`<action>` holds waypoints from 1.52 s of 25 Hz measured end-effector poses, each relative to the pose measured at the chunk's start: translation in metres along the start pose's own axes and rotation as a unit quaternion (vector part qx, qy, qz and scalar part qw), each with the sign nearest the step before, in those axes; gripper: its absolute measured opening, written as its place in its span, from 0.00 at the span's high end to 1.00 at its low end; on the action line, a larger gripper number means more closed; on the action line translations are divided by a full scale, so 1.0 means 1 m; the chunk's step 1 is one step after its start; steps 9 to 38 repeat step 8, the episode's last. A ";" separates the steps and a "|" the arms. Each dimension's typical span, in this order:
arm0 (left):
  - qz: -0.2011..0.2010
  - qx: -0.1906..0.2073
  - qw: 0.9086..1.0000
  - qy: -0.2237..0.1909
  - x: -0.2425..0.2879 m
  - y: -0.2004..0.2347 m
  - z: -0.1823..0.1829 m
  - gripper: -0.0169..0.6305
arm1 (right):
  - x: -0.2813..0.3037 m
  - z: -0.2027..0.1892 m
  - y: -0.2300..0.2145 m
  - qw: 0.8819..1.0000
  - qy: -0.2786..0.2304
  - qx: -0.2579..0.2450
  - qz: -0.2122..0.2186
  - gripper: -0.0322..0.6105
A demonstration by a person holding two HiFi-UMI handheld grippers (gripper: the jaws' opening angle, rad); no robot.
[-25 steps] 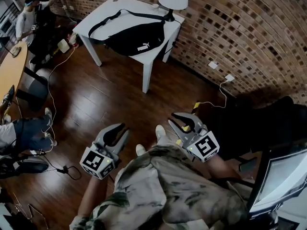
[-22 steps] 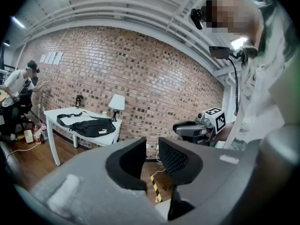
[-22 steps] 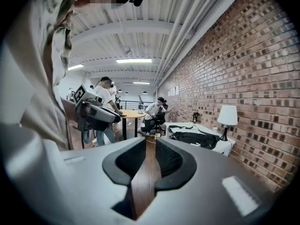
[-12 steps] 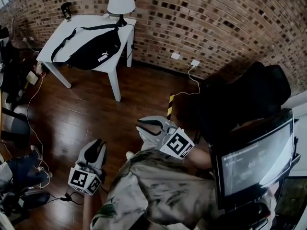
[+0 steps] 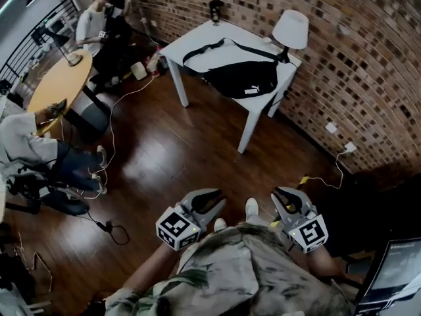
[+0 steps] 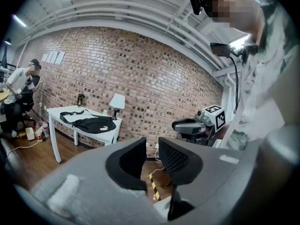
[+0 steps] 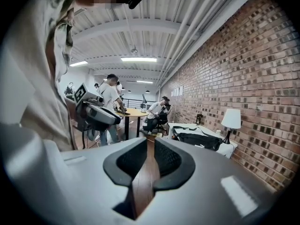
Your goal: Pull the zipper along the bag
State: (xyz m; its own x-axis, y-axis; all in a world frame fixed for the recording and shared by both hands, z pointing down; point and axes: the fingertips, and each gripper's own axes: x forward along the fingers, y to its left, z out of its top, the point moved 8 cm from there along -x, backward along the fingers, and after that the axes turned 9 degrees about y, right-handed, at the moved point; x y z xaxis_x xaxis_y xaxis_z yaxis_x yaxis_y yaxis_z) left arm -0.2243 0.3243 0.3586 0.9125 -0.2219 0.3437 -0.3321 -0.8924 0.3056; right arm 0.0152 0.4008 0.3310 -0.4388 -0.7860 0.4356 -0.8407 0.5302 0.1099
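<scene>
A black waist bag (image 5: 240, 79) with a long strap lies on a white table (image 5: 197, 45) against the brick wall, far across the room. It also shows small in the left gripper view (image 6: 96, 124) and the right gripper view (image 7: 197, 138). Both grippers are held low against the person's body, well away from the bag. My left gripper (image 5: 212, 199) (image 6: 152, 153) has its jaws nearly together with nothing between them. My right gripper (image 5: 283, 196) (image 7: 150, 151) shows only a thin slit, also holding nothing. The zipper is too far off to make out.
A white lamp (image 5: 290, 30) and a dark cup (image 5: 215, 10) stand on the bag's table. Dark wooden floor with cables (image 5: 108, 226) lies between me and it. People sit and stand around a round wooden table (image 5: 59, 81) at the left. A monitor (image 5: 395, 268) sits at the lower right.
The head view has swung, so the bag's table now sits at the upper middle instead of the upper left. Both grippers stay low by the body, jaws unchanged.
</scene>
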 end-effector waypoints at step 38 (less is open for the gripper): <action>0.003 -0.005 1.000 0.002 -0.017 0.006 -0.012 0.84 | 0.010 0.002 0.015 1.000 0.019 -0.006 0.006 0.87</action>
